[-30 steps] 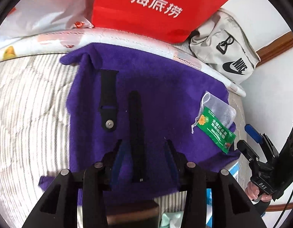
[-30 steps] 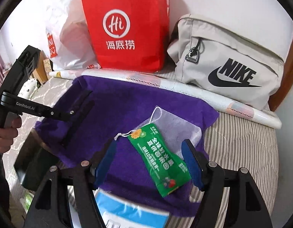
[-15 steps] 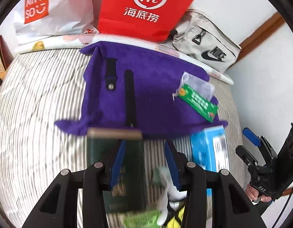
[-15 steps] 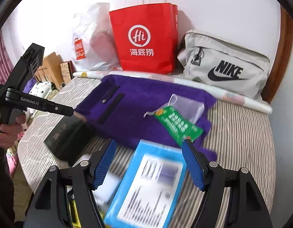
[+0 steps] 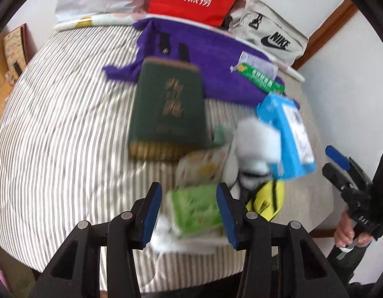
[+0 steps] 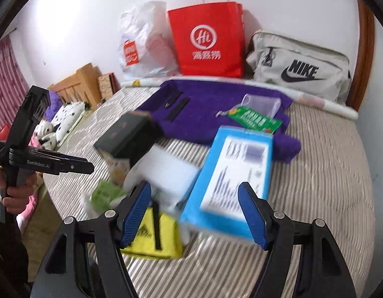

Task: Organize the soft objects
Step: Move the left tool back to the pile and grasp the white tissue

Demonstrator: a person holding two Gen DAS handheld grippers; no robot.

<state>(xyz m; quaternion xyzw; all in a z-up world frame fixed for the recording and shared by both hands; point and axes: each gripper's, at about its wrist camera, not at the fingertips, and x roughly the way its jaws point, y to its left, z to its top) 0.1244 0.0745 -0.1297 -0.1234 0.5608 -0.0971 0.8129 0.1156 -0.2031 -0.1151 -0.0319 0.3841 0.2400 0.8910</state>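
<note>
A purple towel (image 5: 223, 59) lies at the far side of the striped bed, with two black straps (image 5: 184, 52) and a green sachet (image 5: 263, 82) on it. Nearer lie a dark green book (image 5: 166, 106), a blue box (image 6: 236, 168), a white soft lump (image 5: 256, 136), a yellow bag (image 6: 151, 236) and a green tissue pack (image 5: 196, 211). My left gripper (image 5: 187, 193) hangs open over the green pack, pads clear of it. My right gripper (image 6: 195, 188) stands open above the blue box and the white lump, holding nothing.
Against the back wall stand a red paper bag (image 6: 209, 39), a white plastic bag (image 6: 141, 47) and a grey Nike bag (image 6: 300, 67), with a pale roll (image 6: 328, 101) before them. Wooden furniture (image 6: 77, 84) and spotted plush sit left of the bed. The bed's near edge (image 5: 191, 273) lies below the grippers.
Both grippers have drawn back from the purple towel toward the bed's near edge. The book, blue box and pile of soft things have come into view. The jaws look as wide as before.
</note>
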